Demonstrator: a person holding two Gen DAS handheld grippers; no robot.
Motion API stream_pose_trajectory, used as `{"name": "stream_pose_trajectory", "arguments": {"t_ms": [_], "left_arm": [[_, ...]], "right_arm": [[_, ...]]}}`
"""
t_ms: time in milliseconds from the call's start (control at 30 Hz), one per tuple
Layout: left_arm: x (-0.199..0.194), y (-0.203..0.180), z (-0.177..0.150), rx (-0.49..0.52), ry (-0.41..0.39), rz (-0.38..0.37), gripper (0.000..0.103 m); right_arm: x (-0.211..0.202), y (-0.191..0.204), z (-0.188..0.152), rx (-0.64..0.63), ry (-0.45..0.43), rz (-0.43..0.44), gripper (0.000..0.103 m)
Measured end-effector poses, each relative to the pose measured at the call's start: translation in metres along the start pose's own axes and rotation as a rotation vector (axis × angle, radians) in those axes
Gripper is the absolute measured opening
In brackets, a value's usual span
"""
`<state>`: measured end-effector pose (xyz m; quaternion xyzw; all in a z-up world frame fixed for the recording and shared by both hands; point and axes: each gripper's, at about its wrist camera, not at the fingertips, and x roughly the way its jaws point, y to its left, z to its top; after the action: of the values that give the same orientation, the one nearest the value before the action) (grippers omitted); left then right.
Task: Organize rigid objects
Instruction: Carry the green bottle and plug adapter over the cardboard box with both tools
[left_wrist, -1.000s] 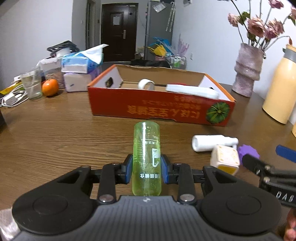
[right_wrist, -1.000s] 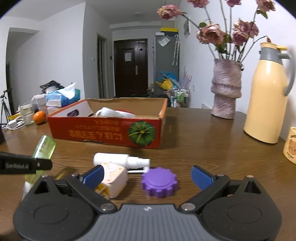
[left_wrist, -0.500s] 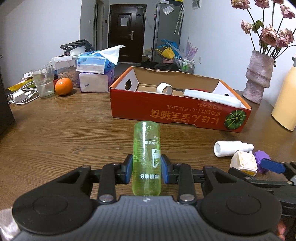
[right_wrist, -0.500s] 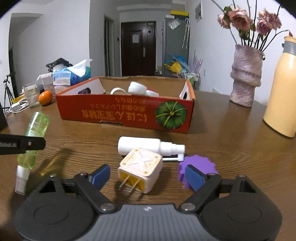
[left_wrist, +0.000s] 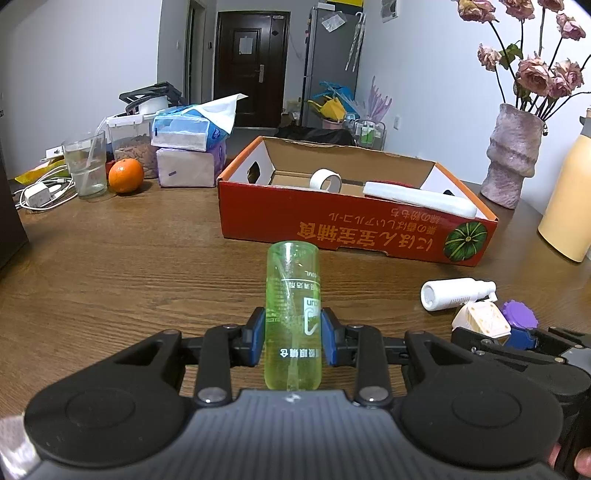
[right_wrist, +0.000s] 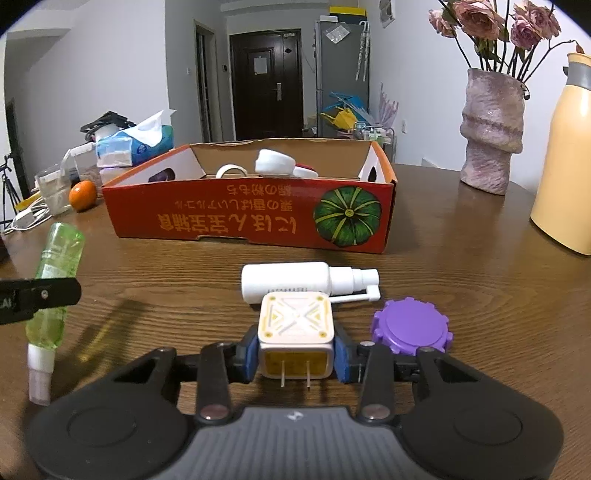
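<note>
My left gripper (left_wrist: 292, 341) is shut on a green spray bottle (left_wrist: 293, 295), held above the wooden table; the bottle also shows in the right wrist view (right_wrist: 55, 288). My right gripper (right_wrist: 295, 354) is shut on a white plug adapter (right_wrist: 295, 332) with its prongs facing me. A white spray bottle (right_wrist: 291, 282) and a purple gear-shaped lid (right_wrist: 412, 330) lie on the table just beyond it. The open red cardboard box (right_wrist: 240, 218) stands further back and holds a tape roll (left_wrist: 325, 180) and a white object (left_wrist: 417, 199).
A pink vase (right_wrist: 491, 147) with roses and a yellow thermos (right_wrist: 565, 166) stand at the right. Tissue packs (left_wrist: 188, 147), an orange (left_wrist: 125, 175), a glass (left_wrist: 85, 166) and a charger with cables (left_wrist: 37, 194) sit at the far left.
My right gripper moved left onto the white plug adapter and closed on it. The left gripper kept hold of the green bottle and rose and drew back a little.
</note>
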<state>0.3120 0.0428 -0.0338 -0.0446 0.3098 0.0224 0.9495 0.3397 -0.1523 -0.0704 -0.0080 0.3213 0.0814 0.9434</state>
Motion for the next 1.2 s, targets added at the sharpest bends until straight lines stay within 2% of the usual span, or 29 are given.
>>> {"name": "stream_pose_trajectory", "arguments": {"t_ms": [300, 600, 1200], "left_arm": [[-0.006, -0.001, 0.006, -0.006, -0.015, -0.014, 0.032], [-0.018, -0.005, 0.022, 0.005, -0.065, -0.028, 0.032], [-0.025, -0.026, 0.073, -0.006, -0.185, -0.069, 0.032]], "right_arm": [[-0.016, 0.004, 0.001, 0.001, -0.050, 0.039, 0.038], [-0.041, -0.001, 0.014, 0.032, -0.142, 0.077, 0.038], [-0.063, -0.023, 0.063, 0.060, -0.305, 0.051, 0.038]]}}
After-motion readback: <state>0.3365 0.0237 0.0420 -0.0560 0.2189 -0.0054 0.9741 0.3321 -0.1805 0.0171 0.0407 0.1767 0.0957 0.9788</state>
